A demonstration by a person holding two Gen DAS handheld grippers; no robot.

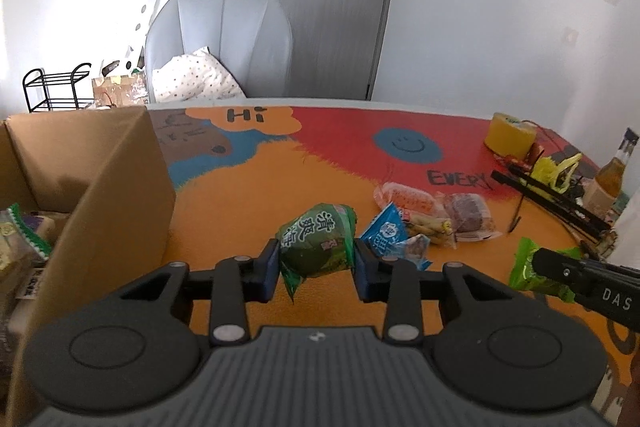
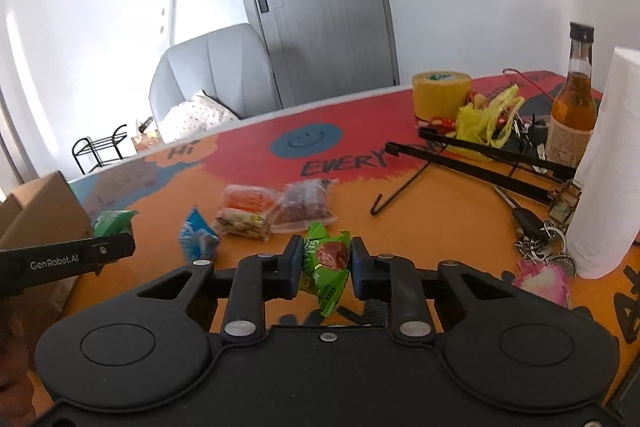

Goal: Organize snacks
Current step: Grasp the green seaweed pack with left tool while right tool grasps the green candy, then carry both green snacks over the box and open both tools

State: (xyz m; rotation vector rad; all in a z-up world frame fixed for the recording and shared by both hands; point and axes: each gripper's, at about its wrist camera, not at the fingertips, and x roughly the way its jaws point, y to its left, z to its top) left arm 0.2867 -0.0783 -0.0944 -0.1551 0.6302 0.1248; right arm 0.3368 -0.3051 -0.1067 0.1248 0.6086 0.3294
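Carrying snacks to cardboard box [image 1: 100, 187]: left hand-held gripper [image 1: 316, 267] clamps dark-green packet [image 1: 316, 243] beside box wall; right hand-held gripper [image 2: 323, 263] pinches bright-green packet [image 2: 326, 259] above bench [image 1: 248, 195]. Lift clear of box rim, release inside.

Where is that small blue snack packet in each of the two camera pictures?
Left wrist view: the blue packet lies just right of the left gripper.
Right wrist view: the packet lies left of the right gripper.
Shared landmark: the blue smiley face.
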